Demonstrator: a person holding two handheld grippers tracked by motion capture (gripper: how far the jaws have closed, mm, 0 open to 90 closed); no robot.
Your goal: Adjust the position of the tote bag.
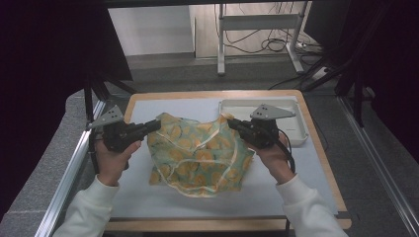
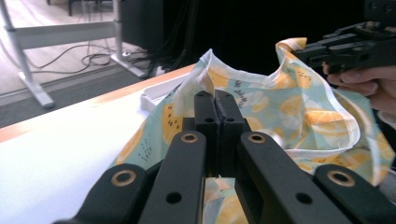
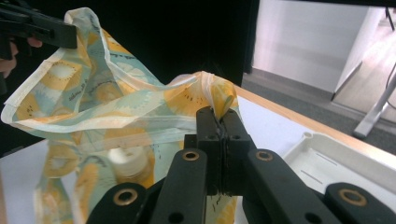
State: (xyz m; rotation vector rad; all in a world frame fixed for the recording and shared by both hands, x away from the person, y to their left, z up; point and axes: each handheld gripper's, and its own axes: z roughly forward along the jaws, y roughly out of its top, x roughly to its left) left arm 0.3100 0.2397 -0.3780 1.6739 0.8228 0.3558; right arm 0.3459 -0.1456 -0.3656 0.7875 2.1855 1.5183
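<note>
Over a pale bench (image 1: 148,200), a lemon-print cloth (image 1: 197,153) is stretched from side to side between both tongs, its left corner pinched shut in the left tongs (image 1: 157,123), its right corner in the right tongs (image 1: 231,122), equally near.

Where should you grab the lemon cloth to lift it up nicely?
Probably by its two top corners, as now: the left gripper and the right gripper each pinch a white-edged corner of the lemon cloth, coming in from opposite sides. Floppy fabric likely hangs flat when held that way.
</note>
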